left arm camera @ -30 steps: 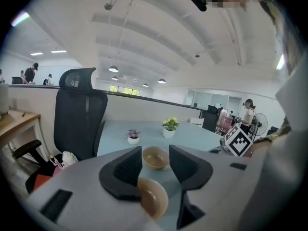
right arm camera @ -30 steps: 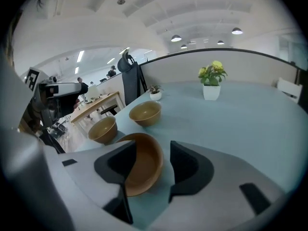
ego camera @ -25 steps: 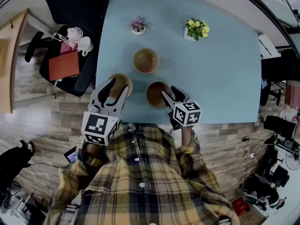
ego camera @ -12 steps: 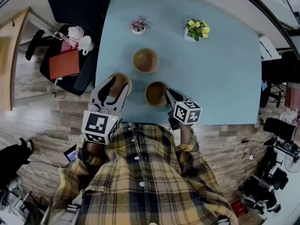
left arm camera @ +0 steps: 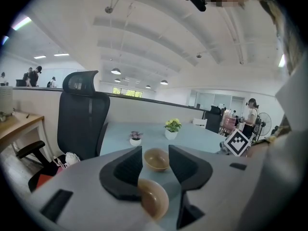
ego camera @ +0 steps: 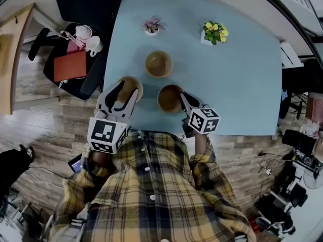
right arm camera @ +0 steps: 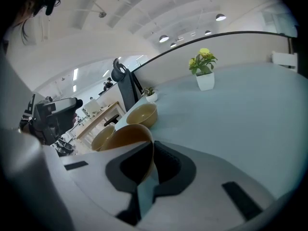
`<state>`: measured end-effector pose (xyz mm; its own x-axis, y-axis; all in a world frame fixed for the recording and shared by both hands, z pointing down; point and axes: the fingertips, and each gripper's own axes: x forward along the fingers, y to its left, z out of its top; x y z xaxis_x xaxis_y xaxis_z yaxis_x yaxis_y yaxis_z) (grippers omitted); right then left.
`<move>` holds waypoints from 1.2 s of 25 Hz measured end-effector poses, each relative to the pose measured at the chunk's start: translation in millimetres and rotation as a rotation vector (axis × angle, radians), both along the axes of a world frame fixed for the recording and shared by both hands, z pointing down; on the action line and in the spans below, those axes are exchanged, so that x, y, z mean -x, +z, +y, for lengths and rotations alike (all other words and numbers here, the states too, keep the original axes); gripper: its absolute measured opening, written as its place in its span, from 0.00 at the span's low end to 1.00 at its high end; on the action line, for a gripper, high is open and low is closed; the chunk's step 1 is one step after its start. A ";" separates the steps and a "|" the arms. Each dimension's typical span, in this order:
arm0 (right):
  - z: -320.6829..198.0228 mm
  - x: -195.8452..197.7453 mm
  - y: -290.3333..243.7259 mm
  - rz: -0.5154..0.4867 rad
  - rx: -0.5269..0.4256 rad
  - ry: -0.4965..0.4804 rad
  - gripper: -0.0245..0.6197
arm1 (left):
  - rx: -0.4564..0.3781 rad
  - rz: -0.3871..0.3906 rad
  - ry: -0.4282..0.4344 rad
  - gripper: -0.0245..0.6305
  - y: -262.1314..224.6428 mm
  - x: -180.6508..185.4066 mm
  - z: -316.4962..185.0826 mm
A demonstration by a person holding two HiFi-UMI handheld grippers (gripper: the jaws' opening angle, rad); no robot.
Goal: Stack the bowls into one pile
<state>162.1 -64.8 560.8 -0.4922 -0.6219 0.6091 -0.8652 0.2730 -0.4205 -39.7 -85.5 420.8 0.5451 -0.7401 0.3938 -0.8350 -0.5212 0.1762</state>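
Note:
Three tan bowls sit on the light blue table (ego camera: pixel 237 84): a far bowl (ego camera: pixel 159 64), a near-left bowl (ego camera: pixel 130 87) and a near-right bowl (ego camera: pixel 169 98). My right gripper (ego camera: pixel 182 100) has just been closing, and its jaws now pinch the near-right bowl's (right arm camera: pixel 126 134) right rim between them. My left gripper (ego camera: pixel 125 93) stands open over the near-left bowl (left arm camera: pixel 154 198), one finger on either side of it and no pad pressing. Beyond those jaws the far bowl (left arm camera: pixel 157 159) shows in the gap.
A small pink plant pot (ego camera: pixel 152 26) and a yellow flower pot (ego camera: pixel 214 32) stand at the table's far side. A black office chair (ego camera: pixel 75 59) holding a red folder and mugs is just off the table's left edge. The near-left bowl lies close to that edge.
The right gripper's jaws, open around the near-right bowl's rim a second ago, have shut on it. The left gripper and the other two bowls have stayed where they were.

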 end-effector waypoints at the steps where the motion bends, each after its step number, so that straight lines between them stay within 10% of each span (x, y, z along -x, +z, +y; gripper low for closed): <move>1: -1.6 0.9 -3.3 0.003 -0.009 -0.005 0.07 | -0.001 0.001 -0.001 0.28 -0.6 0.5 -0.1; 30: -126.2 59.9 -53.9 0.227 -0.233 -0.198 0.07 | 0.001 -0.001 -0.143 0.28 0.5 47.1 -18.6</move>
<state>102.2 -191.0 507.0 -0.4853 -0.6633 0.5697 -0.8503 0.5097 -0.1309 -86.8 -104.1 421.3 0.4334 -0.8101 0.3949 -0.9011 -0.3966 0.1753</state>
